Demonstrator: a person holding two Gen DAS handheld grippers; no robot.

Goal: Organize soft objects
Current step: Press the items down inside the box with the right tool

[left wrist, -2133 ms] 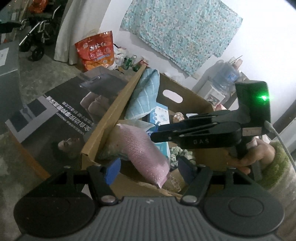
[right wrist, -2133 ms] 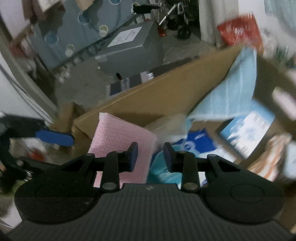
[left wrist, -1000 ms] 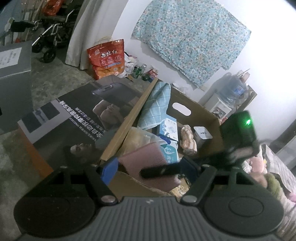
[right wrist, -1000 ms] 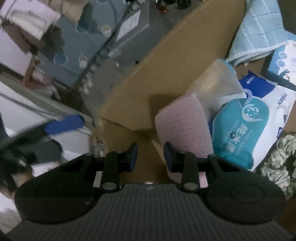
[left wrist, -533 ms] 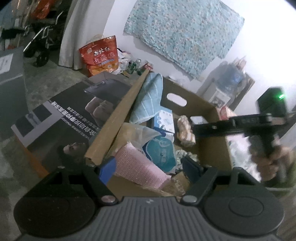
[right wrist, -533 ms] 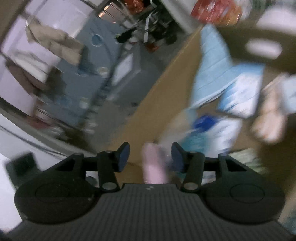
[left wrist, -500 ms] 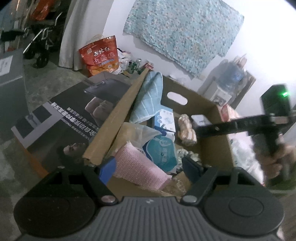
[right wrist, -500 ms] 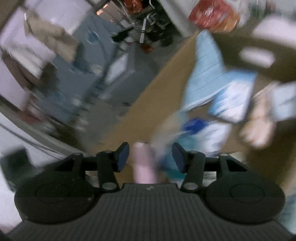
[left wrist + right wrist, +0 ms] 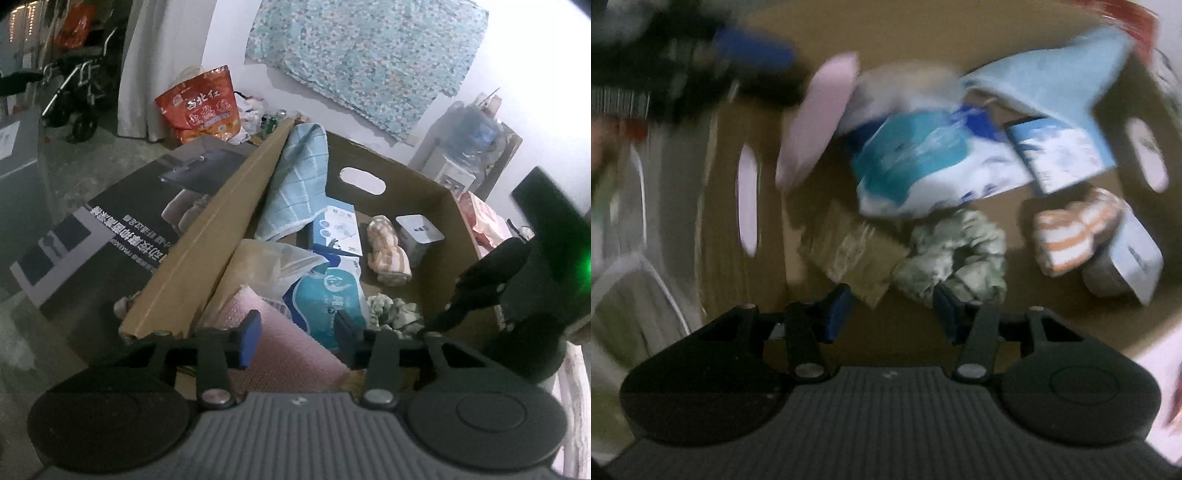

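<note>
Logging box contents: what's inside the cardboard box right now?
Inside the cardboard box: pink cloth, teal wipes pack, blue towel, blue-white carton, orange-striped roll, green scrunched fabric, small white box. Anything beneath these is covered.

Each hand-held gripper, the left hand-held gripper (image 9: 297, 334) and the right hand-held gripper (image 9: 892, 310), has a black ribbed body with two round discs, silver screws at the finger pivots and blue pads (image 9: 250, 334) (the right one carries a green light).
</note>
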